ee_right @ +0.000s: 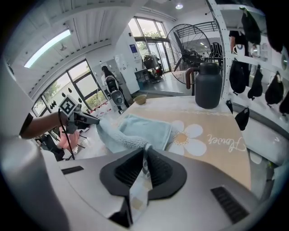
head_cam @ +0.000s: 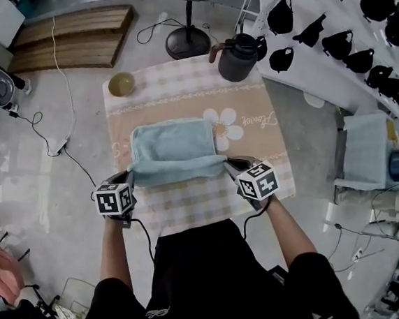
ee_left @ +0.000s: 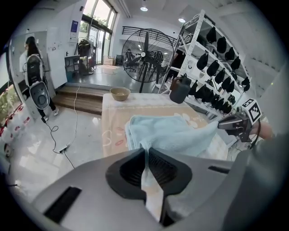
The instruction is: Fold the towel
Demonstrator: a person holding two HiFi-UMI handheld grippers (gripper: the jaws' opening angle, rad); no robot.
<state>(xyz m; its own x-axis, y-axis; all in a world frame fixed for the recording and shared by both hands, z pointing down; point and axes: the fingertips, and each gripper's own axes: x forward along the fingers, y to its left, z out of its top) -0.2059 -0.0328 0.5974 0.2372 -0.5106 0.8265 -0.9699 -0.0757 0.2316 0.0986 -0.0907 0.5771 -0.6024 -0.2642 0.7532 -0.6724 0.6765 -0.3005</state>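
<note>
A light blue towel (head_cam: 171,148) lies on the checked tablecloth (head_cam: 259,119), its near edge lifted and stretched between both grippers. At the towel's near left corner is my left gripper (head_cam: 129,176), shut on it; in the left gripper view the cloth (ee_left: 174,134) runs straight into the closed jaws (ee_left: 146,152). My right gripper (head_cam: 229,164) is shut on the near right corner, and in the right gripper view the towel (ee_right: 135,129) feeds into the jaws (ee_right: 145,150). Each gripper view also shows the other gripper: the right gripper (ee_left: 231,122) and the left gripper (ee_right: 85,118).
A small tan bowl (head_cam: 121,83) sits at the table's far left corner and a black jug (head_cam: 237,56) at the far right. A fan base (head_cam: 187,46) stands beyond the table. A white rack of dark items (head_cam: 350,50) runs along the right.
</note>
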